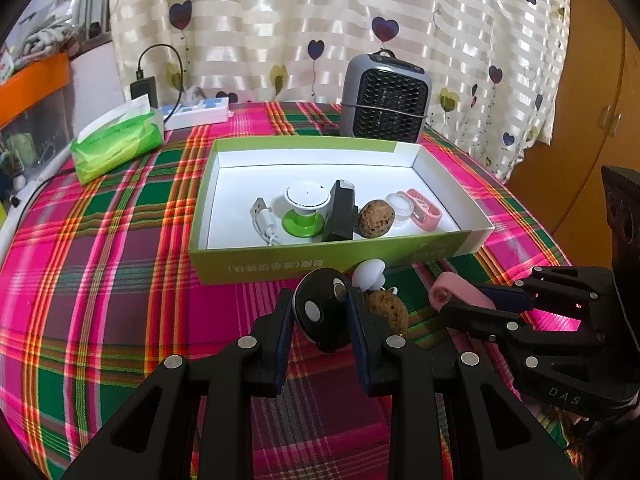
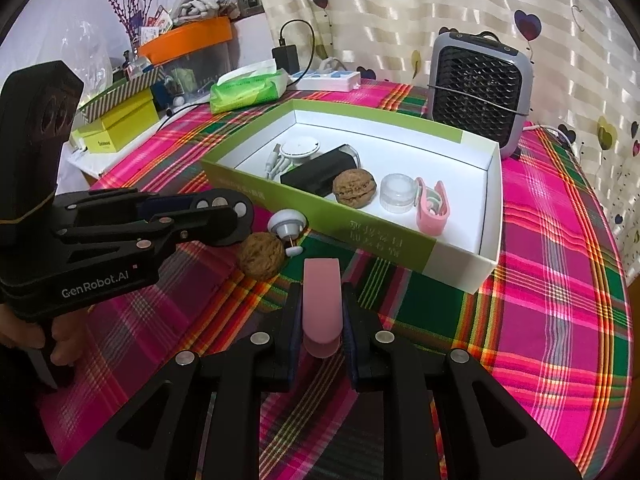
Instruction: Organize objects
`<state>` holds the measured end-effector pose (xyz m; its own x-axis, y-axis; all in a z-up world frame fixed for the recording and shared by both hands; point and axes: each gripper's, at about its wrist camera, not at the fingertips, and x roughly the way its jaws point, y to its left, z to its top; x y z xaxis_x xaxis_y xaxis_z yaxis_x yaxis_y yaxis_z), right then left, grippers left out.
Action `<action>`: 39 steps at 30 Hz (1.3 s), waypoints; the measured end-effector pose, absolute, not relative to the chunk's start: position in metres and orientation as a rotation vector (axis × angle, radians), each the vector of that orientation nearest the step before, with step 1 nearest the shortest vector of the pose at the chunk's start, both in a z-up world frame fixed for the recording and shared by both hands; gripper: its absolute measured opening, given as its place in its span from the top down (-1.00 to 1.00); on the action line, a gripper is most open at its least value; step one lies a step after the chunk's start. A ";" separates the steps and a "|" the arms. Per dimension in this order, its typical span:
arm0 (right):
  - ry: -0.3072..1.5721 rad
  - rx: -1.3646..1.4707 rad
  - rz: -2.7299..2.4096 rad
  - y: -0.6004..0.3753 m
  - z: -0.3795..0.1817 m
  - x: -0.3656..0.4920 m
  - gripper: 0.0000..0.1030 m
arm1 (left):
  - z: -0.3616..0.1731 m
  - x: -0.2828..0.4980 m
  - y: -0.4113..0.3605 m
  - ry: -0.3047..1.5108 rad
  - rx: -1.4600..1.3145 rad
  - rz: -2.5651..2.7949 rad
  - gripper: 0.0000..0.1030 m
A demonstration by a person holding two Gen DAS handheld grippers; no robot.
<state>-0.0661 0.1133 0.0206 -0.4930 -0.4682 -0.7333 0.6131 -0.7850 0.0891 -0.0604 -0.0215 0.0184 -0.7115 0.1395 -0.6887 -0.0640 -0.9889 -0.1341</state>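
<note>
Left gripper (image 1: 320, 316) clamped on black round gadget (image 1: 322, 312), frame centre-bottom; right gripper (image 2: 320, 320) pinching pink clip (image 2: 322, 304). Green box (image 1: 280, 264) mid-frame. Risk: grippers crowding, knocking loose walnut (image 2: 262, 255).

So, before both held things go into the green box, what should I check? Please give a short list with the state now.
1. Left gripper holds the black round object: ok.
2. Right gripper holds the pink piece: ok.
3. Free space in the green box, back half: ok.
4. Walnut and white knob on the cloth, near the path: not ok.
5. Firmness of both grips: cannot tell.
</note>
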 end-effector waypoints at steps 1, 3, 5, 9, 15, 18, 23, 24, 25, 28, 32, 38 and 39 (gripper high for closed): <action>0.239 1.032 -2.265 0.114 0.021 -0.066 0.63 | 0.019 -0.060 -0.022 -0.154 -1.135 2.806 0.53; 0.227 1.021 -2.268 0.116 0.022 -0.065 0.63 | 0.020 -0.059 -0.022 -0.160 -1.120 2.810 0.53; 0.214 1.008 -2.273 0.117 0.024 -0.065 0.63 | 0.022 -0.057 -0.023 -0.166 -1.107 2.813 0.53; 0.195 0.987 -2.283 0.119 0.026 -0.064 0.63 | 0.025 -0.056 -0.023 -0.175 -1.082 2.813 0.53; 0.188 0.973 -2.293 0.120 0.028 -0.065 0.63 | 0.028 -0.053 -0.022 -0.177 -1.054 2.809 0.53; 0.189 0.967 -2.296 0.120 0.028 -0.064 0.63 | 0.029 -0.053 -0.022 -0.182 -1.041 2.813 0.53; 0.184 0.957 -2.301 0.120 0.029 -0.064 0.63 | 0.031 -0.051 -0.022 -0.188 -1.021 2.815 0.53; 0.182 0.955 -2.302 0.121 0.029 -0.064 0.63 | 0.032 -0.051 -0.022 -0.188 -1.017 2.816 0.53; 0.180 0.953 -2.303 0.121 0.029 -0.064 0.63 | 0.032 -0.050 -0.022 -0.188 -1.013 2.817 0.53; 0.175 0.948 -2.307 0.121 0.030 -0.064 0.63 | 0.033 -0.049 -0.022 -0.191 -1.000 2.817 0.53; 0.165 0.940 -2.311 0.123 0.030 -0.065 0.63 | 0.036 -0.048 -0.023 -0.199 -0.979 2.818 0.53; 0.155 0.931 -2.315 0.124 0.031 -0.065 0.63 | 0.037 -0.046 -0.022 -0.198 -0.966 2.818 0.53; 0.155 0.931 -2.314 0.124 0.031 -0.065 0.63 | 0.037 -0.046 -0.022 -0.198 -0.966 2.818 0.53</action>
